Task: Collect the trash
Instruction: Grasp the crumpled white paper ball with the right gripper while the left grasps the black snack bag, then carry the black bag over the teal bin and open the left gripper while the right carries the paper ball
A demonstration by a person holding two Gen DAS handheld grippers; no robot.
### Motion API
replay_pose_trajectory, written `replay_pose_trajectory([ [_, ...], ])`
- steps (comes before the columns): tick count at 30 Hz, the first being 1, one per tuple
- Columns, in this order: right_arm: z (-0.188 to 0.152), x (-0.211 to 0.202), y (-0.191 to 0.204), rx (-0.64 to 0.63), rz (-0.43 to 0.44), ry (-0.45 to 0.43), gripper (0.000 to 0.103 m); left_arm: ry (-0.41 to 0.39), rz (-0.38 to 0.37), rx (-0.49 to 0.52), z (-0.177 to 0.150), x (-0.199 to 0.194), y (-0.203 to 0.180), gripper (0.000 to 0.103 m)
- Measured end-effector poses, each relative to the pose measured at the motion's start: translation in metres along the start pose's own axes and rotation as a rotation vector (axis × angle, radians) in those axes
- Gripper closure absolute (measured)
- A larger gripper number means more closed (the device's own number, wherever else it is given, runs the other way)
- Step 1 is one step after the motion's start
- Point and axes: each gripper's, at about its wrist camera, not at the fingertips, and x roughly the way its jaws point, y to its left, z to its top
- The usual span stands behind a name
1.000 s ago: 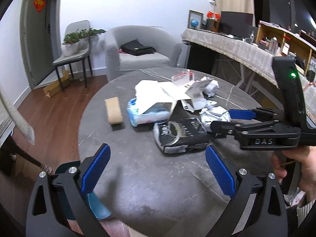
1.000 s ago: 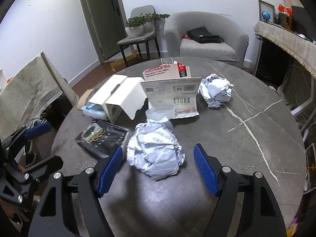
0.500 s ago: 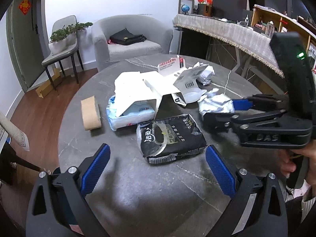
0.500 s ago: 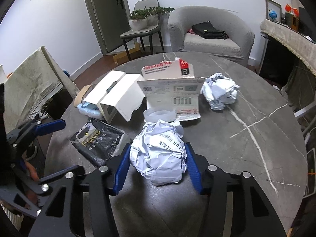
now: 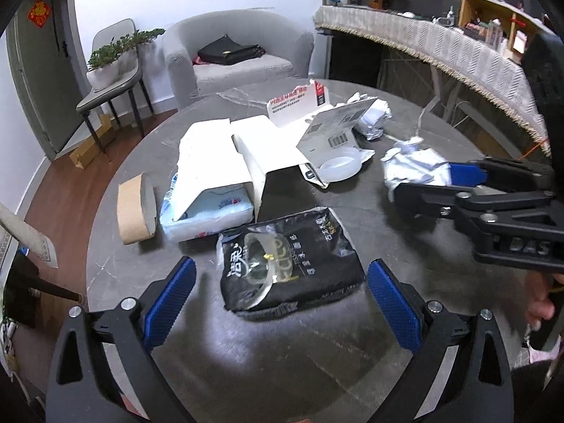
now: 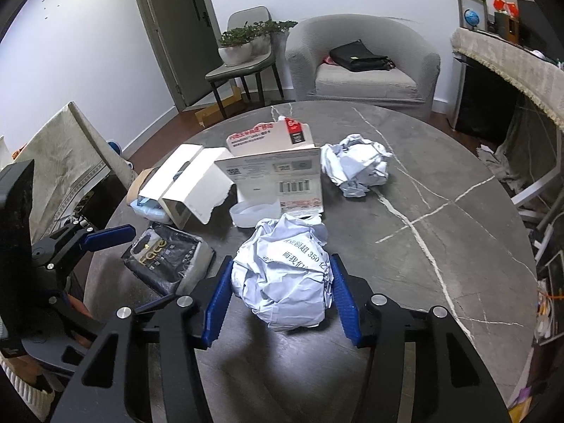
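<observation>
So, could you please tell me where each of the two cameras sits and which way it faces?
Left wrist: sits on the left gripper, looking across the round grey marble table at the black plastic packet; its open blue-padded fingers show, plus the right gripper.
Right wrist: sits on the right gripper, facing the grey armchair, its fingers shut on the crumpled pale-blue paper ball.
Shared: the table, packet, paper ball and armchair.

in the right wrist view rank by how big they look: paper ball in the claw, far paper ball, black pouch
1. Paper ball in the right claw, though it is nearest the camera.
2 and 3. Black pouch and far paper ball look alike; not ranked.
</observation>
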Motion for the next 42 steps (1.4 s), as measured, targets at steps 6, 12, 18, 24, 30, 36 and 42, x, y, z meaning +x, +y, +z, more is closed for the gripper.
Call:
replay_pose_trajectory([
  [6, 0.001, -0.003, 0.001, 0.005, -0.007, -0.007, 0.049, 0.044, 0.007, -0.075, 0.007, 0.013, 0.003, 0.005],
  [12, 0.008, -0.013, 0.008, 0.001, 0.004, -0.036, 0.049, 0.026, -0.005, -0.08, 0.006, 0.005, 0.012, 0.025],
  [18, 0.013, -0.021, 0.024, -0.023, 0.032, -0.073, 0.049, -0.025, -0.036, -0.096, 0.003, -0.017, 0.029, 0.026],
  [24, 0.023, -0.025, 0.043, -0.041, 0.08, -0.121, 0.049, -0.075, -0.026, -0.105, 0.0, -0.042, 0.046, 0.026],
  [30, 0.034, -0.014, 0.077, -0.082, 0.111, -0.143, 0.049, -0.148, 0.033, -0.14, -0.002, -0.066, 0.087, 0.026],
  [36, 0.043, -0.003, 0.11, -0.118, 0.142, -0.146, 0.049, -0.138, 0.099, -0.199, -0.013, -0.07, 0.138, 0.026],
  [42, 0.053, 0.014, 0.15, -0.156, 0.185, -0.135, 0.049, -0.092, 0.141, -0.234, -0.035, -0.06, 0.183, 0.026],
])
